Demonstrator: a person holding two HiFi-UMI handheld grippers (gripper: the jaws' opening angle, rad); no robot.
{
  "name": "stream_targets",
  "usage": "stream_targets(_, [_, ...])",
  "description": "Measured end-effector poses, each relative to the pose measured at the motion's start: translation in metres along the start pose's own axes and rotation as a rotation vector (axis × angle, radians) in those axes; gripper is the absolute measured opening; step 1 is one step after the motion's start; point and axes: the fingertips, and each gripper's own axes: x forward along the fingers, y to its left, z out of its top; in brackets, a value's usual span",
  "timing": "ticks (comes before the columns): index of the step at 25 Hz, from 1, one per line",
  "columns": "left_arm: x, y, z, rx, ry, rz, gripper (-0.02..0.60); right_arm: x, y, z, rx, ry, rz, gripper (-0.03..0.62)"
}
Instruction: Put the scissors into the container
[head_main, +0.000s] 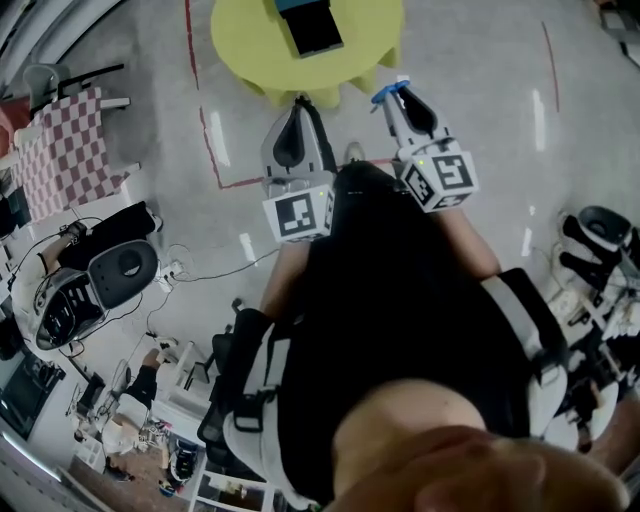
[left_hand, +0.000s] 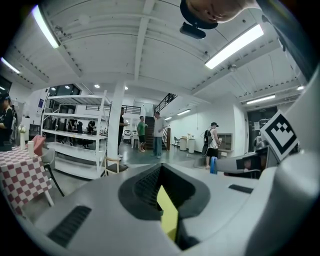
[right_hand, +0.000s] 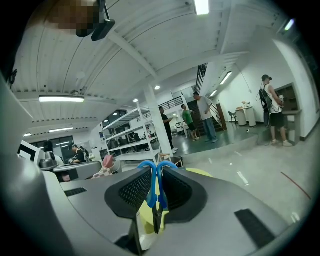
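Closest in, the person's dark torso fills six o'clock of the head view, both arms out toward twelve. The left gripper (left_hand: 161, 172) has its fingers drawn together at the tips with nothing between them, only a sliver of yellow showing behind. It's a spare hand for now.

Beside it at one o'clock, the right gripper (head_main: 398, 98) has its fingers clamped on the scissors (right_hand: 152, 187). The blue handle loops stick out past the tips and the dark blades run back into the gripper. That's a thin, slick pinch on the handles. I'd say a quick swing could let the scissors pivot or slide out over the floor.

Further out at twelve, the round yellow table (head_main: 250, 50), and on it the dark container (head_main: 312, 28), well apart from the scissors. The carry isn't finished. The risk at the far end is letting go too high or off-centre, so the loops catch the rim and the scissors tip out onto the table.
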Motion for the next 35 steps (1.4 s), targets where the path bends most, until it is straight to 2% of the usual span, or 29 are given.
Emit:
stream_targets(12, [0.054, 0.032, 0.001, -0.01, -0.004, 0.0, 0.0, 0.068, -0.008, -0.003, -0.012, 0.046, 0.007, 0.069])
stream_targets(19, [0.098, 0.056, -0.011, -0.021, 0.003, -0.013, 0.0, 0.118, -0.019, -0.019, -0.005, 0.079, -0.001, 0.069])
stream_targets(26, [0.148, 0.094, -0.012, -0.048, 0.038, -0.026, 0.0, 0.184, -0.023, -0.024, -0.005, 0.146, -0.005, 0.069])
stream_targets(35, [0.199, 0.137, -0.033, -0.077, 0.09, -0.02, 0.0, 0.252, -0.039, -0.053, 0.006, 0.223, -0.029, 0.069])
